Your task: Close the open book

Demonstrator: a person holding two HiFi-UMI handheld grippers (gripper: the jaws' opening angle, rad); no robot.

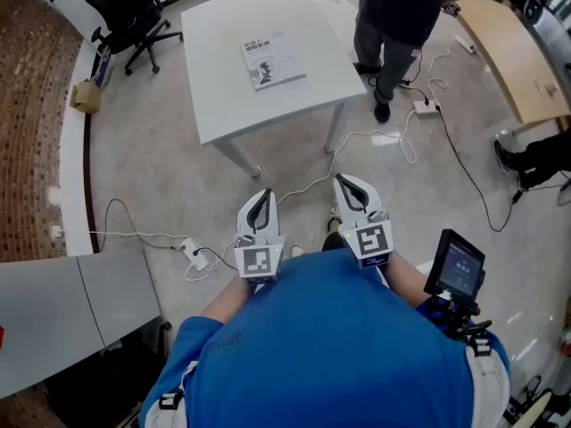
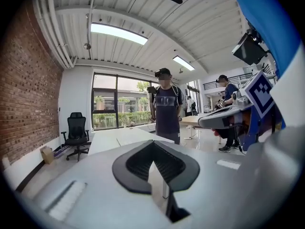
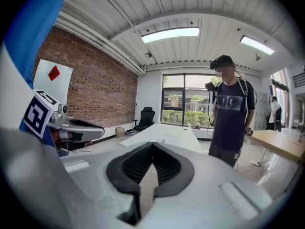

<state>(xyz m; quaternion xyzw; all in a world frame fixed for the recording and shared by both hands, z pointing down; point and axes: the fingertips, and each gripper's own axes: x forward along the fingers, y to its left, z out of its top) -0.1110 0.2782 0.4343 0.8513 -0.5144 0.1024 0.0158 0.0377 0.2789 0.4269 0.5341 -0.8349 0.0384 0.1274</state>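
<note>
The book (image 1: 273,62) lies flat on the white tabletop (image 1: 219,96), in its far half, with one printed face up. From the head view it looks closed, though it is small there. Both grippers are well apart from it, held over the floor on the near side of the tabletop, in front of the person in the blue shirt (image 1: 330,346).

The left gripper (image 1: 260,194) has its jaws together at the tips, with only the hollow between the dark pads (image 2: 138,168), and nothing is held. The right gripper (image 1: 346,181) is the same: tips meet and it has hold of nothing. The two grippers are side by side and near each other, both pointing toward the tabletop.

A second person (image 1: 393,25) in dark clothes stands at the far right corner of the tabletop. A black chair (image 1: 129,16) stands beyond its left side, near a cardboard box (image 1: 86,96) by the brick wall. A white cable (image 1: 303,185) runs over the floor between the grippers and the tabletop, to a power strip (image 1: 198,255).
</note>
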